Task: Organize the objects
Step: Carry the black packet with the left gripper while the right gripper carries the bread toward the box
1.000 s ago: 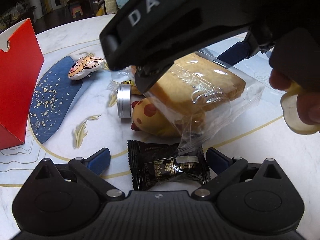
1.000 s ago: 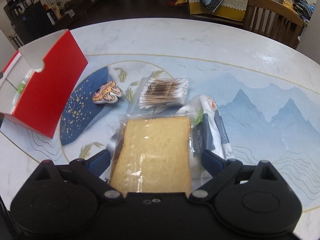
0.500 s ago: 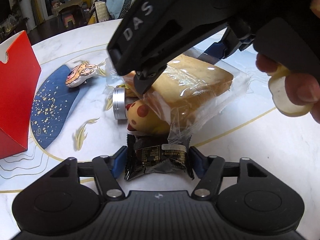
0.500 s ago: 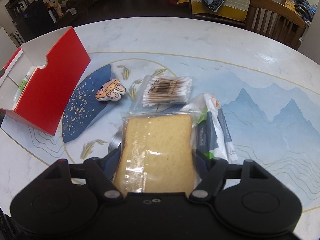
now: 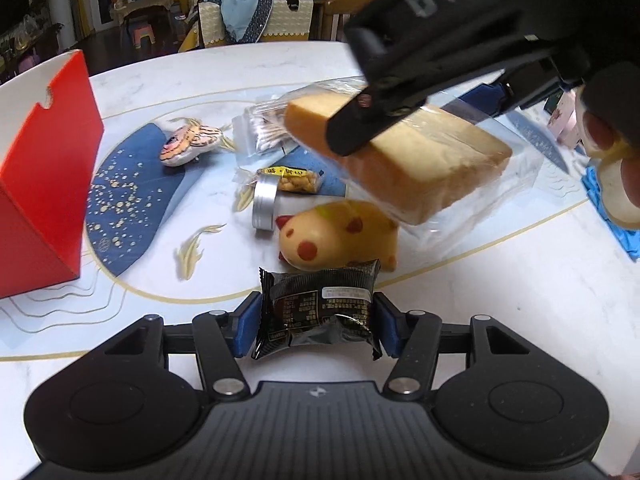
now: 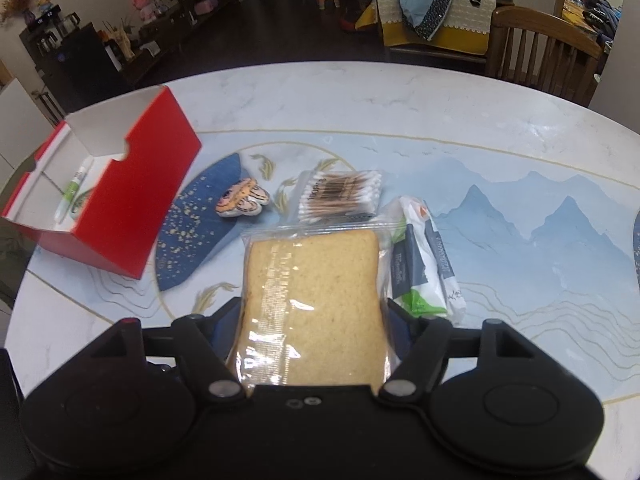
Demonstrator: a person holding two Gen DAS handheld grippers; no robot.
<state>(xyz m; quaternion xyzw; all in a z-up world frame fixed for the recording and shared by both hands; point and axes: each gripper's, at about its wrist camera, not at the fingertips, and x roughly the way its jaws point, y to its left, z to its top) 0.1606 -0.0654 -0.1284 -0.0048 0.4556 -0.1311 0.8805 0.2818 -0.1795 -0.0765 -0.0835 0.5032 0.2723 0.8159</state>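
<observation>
My left gripper is shut on a black snack packet, held a little above the table. My right gripper is shut on a wrapped slice of bread, lifted over the table; the bread also shows in the left wrist view under the right gripper's black body. An open red box with a white inside stands at the left and holds a green-and-white tube; it also shows in the left wrist view.
On the table lie a butterfly toy, a bag of cotton swabs, a tissue pack, a yellow spotted toy, a silver tin and a small snack bag. A wooden chair stands behind.
My left gripper closed on the black packet and lifted it. My right gripper closed on the bread and raised it higher over the table.
</observation>
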